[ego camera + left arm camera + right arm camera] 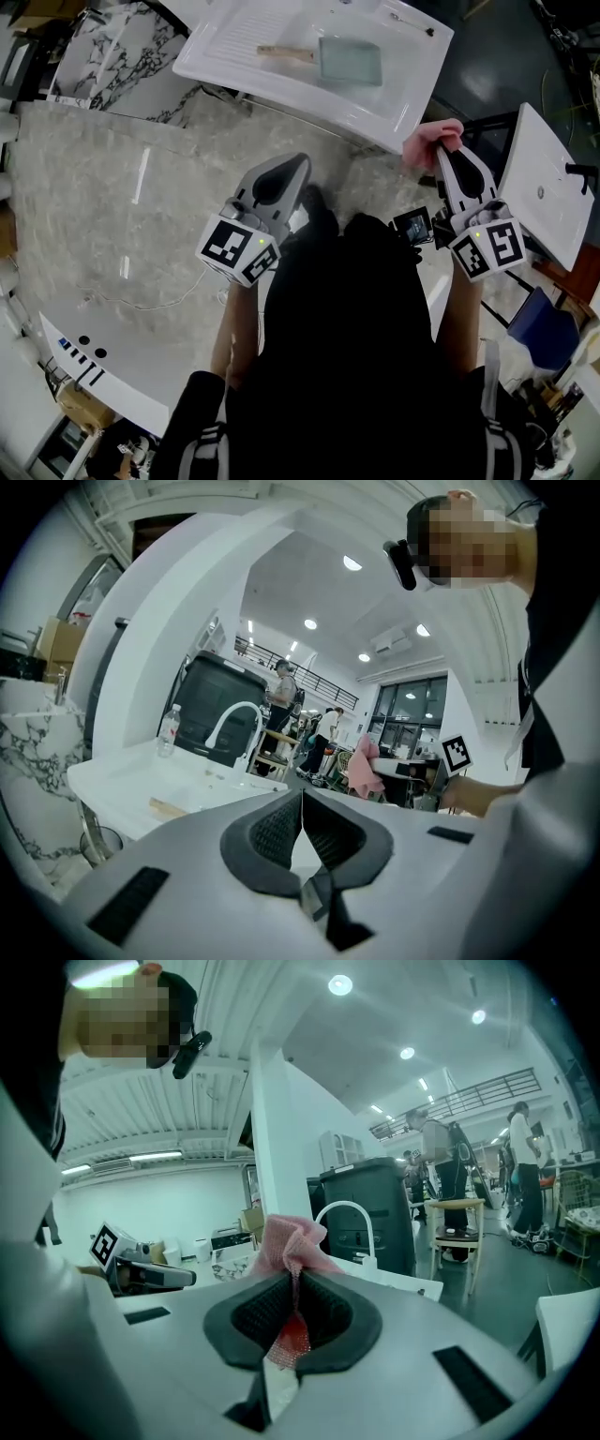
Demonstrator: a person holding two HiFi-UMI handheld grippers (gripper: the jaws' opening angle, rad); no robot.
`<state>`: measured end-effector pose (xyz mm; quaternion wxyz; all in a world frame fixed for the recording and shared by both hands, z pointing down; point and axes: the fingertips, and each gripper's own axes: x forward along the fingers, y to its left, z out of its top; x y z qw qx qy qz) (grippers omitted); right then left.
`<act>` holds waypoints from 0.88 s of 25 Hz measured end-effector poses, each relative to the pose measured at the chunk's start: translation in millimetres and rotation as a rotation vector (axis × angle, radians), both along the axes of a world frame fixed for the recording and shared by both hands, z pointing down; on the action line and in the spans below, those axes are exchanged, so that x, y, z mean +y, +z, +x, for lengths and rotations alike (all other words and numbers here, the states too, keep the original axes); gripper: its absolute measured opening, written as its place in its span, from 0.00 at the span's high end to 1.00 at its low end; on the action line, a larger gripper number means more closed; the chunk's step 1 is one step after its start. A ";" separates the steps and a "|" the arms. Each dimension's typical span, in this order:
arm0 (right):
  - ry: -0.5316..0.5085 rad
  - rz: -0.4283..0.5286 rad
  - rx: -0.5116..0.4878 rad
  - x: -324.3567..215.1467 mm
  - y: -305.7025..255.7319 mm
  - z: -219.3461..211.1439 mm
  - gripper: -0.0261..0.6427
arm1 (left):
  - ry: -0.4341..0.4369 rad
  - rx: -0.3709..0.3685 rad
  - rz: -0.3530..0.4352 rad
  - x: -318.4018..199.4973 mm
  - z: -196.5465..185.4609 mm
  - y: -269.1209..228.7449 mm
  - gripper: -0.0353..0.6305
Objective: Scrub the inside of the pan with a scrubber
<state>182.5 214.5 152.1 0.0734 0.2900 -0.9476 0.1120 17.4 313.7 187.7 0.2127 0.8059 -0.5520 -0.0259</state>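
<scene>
The scrubber (292,1239) was pink mesh, the pan (352,61) pale grey-green with a light wooden handle, and the sink (220,47) plain white. The countertop (103,187) was grey with cloudy marble veining. The left gripper (298,161) and right gripper (448,152) were light grey, with black textured pads and black-and-white square markers.

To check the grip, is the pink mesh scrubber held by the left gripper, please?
No, the pink mesh scrubber is pinched in the right gripper.

You wear a black short-sleeved top (356,356) under pale shoulder straps (494,412). Your left light-grey plastic gripper (298,161) and right light-grey plastic gripper (450,152) have black textured pads, and each carries a cube of black-and-white square markers (236,248).
</scene>
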 end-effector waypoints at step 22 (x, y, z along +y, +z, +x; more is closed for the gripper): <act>0.028 -0.079 -0.008 -109.1 28.0 -40.6 0.90 | 0.057 -0.078 -0.087 -106.8 -35.9 27.3 0.90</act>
